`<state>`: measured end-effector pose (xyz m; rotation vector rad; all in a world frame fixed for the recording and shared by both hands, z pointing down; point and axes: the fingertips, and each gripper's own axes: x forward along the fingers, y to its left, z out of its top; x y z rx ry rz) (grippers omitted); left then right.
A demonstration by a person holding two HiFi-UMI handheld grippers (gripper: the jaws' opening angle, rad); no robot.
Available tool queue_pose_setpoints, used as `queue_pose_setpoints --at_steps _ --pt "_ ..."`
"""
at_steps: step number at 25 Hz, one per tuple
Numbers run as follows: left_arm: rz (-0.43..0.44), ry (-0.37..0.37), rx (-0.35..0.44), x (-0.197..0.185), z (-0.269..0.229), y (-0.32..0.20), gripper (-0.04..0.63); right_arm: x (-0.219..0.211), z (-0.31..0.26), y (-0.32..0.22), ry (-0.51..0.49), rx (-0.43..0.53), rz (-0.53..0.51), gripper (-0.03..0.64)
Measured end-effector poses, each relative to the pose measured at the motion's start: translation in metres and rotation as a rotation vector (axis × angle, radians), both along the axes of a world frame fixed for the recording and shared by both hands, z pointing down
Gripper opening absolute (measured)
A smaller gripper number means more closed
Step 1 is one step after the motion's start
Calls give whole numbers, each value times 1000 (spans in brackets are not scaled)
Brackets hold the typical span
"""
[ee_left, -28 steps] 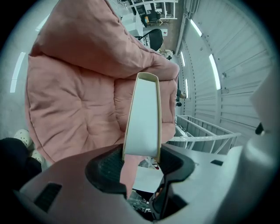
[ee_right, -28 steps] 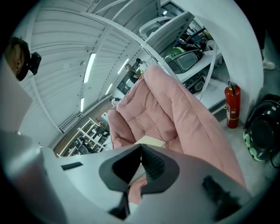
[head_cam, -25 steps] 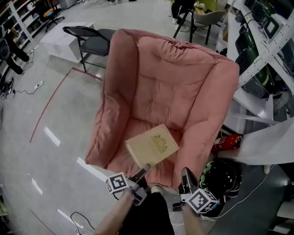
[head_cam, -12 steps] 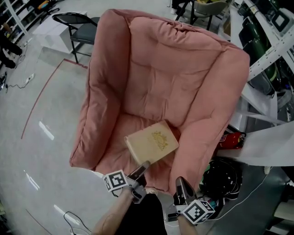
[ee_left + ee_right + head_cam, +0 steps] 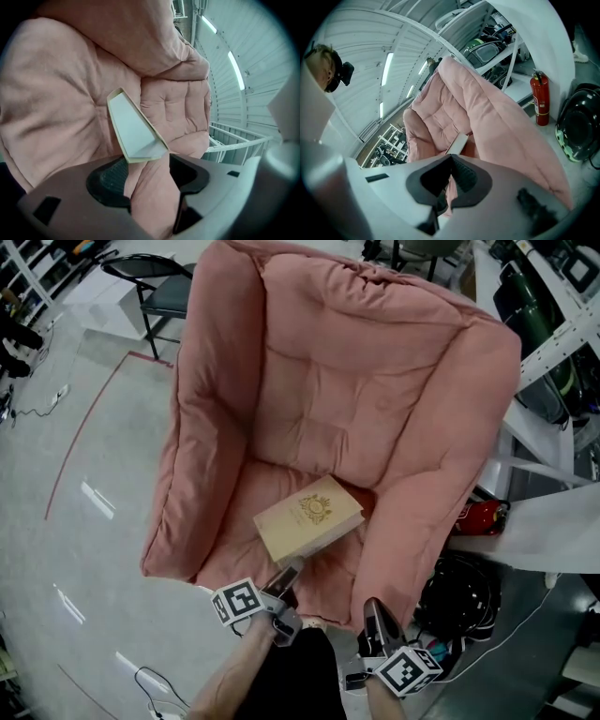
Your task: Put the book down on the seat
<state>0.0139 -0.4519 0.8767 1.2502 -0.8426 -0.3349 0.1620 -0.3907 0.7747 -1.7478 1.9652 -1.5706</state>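
Note:
A tan book [image 5: 307,518] with a gold emblem lies on the seat cushion of the big pink armchair [image 5: 347,381], its cover up. In the left gripper view the book [image 5: 133,131] shows its pale underside, with its near corner just past the jaw tips. My left gripper [image 5: 286,576] [image 5: 147,164] sits at that near corner. Its jaws are opening and stand wide, and the pads do not press on the book. My right gripper [image 5: 372,610] [image 5: 451,159] hangs in front of the chair's right arm, shut on nothing.
A red fire extinguisher [image 5: 483,517] and a black helmet [image 5: 459,592] sit on the floor right of the armchair. White shelving [image 5: 553,343] rises behind them. A black folding chair [image 5: 164,292] stands at the back left. A cable [image 5: 155,681] lies on the floor near my left arm.
The book has settled a little deeper and flatter on the seat cushion. My left gripper stays at its near corner. The right gripper has hardly moved.

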Motion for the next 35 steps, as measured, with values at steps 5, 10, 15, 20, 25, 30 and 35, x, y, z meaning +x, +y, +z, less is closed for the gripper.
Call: queue_pose_setpoints --at_steps 5,10,15,20,25,30,35 --pt "32 -4 -52 5 -4 11 305 -6 -11 -1 6 12 -21 12" --pt "76 18 -70 14 -20 32 307 -9 -26 0 8 22 -28 12" --pt "103 16 -48 13 -44 41 307 -10 -45 -1 13 35 -37 12" --pt "125 -5 11 9 -78 37 307 -15 -66 -2 13 52 -46 12" --pt "183 -93 109 7 -117 32 289 -25 -89 -7 21 81 -59 12" --pt "225 -145 199 8 -161 28 218 -32 -118 -14 14 117 -57 12" --pt "290 -252 288 11 -201 31 144 -32 -151 -15 31 157 -70 12"
